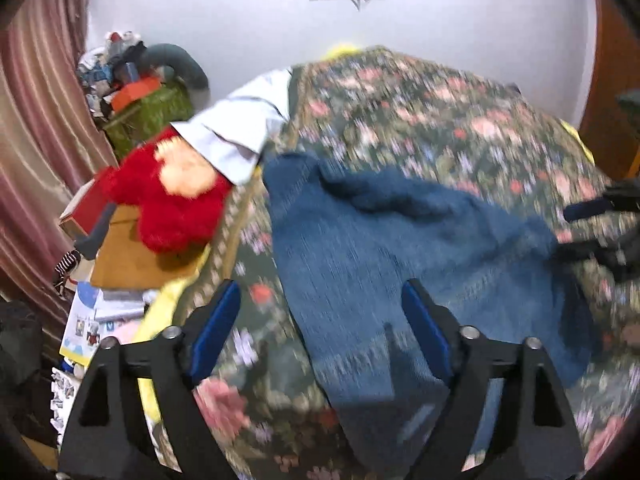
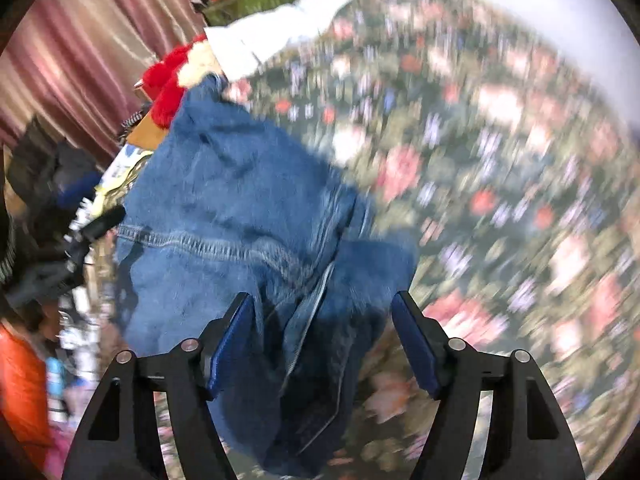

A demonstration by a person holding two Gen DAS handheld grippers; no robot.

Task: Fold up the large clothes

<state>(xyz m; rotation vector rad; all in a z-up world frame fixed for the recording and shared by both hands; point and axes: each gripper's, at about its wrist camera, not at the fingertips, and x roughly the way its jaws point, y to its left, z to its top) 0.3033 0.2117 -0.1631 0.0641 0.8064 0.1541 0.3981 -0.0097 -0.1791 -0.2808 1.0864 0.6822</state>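
A pair of blue jeans (image 1: 400, 248) lies spread on a bed with a dark floral cover (image 1: 420, 112). My left gripper (image 1: 320, 316) is open, just above the near end of the jeans. The jeans (image 2: 240, 208) also fill the right wrist view, bunched with a seam and folds showing. My right gripper (image 2: 322, 328) is open with denim lying between its spread jaws, not clamped. The right gripper shows at the right edge of the left wrist view (image 1: 608, 216), and the left gripper at the left of the right wrist view (image 2: 80, 236). Both views are blurred by motion.
A red plush toy (image 1: 172, 196) and a pale folded garment (image 1: 236, 128) lie at the bed's far left edge. Boxes, papers and a cluttered pile (image 1: 132, 80) stand beside the bed by a pink curtain (image 1: 36, 120). A white wall (image 1: 400, 32) is behind.
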